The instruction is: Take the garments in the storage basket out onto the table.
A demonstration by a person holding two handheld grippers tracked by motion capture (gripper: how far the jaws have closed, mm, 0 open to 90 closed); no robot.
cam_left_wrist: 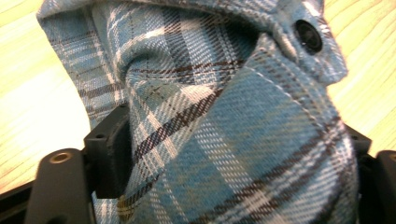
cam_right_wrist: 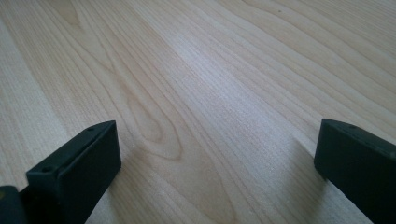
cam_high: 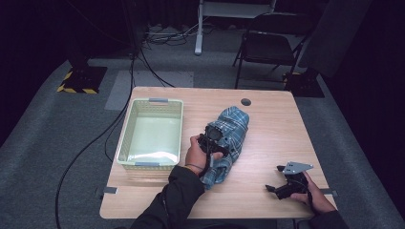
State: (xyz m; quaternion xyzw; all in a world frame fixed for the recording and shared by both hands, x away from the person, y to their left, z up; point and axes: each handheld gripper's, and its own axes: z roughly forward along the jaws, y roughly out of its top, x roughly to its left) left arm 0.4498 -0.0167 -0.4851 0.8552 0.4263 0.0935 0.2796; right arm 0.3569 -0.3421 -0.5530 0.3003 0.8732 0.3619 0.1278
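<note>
Table [cam_high: 267,143] first: its pale wood carries a green basket [cam_high: 152,133] at the left and a bundled plaid shirt [cam_high: 231,131] in the middle, just right of the basket and apart from it. To do this step well, the shirt probably wants a firm bite on several layers at once, then a lift high enough to clear the basket's near wall before it is carried over. The left gripper [cam_high: 214,142] sits at the shirt's near end; in the left gripper view the cloth [cam_left_wrist: 224,140] bulges between the jaws and fills the gap, but I cannot tell whether the pads really press on it. The right gripper [cam_high: 278,188] rests near the table's right front corner, jaws spread wide over bare wood. The shirt's folds hide how it is bundled, and the hand covers the left gripper's tips from above.
</note>
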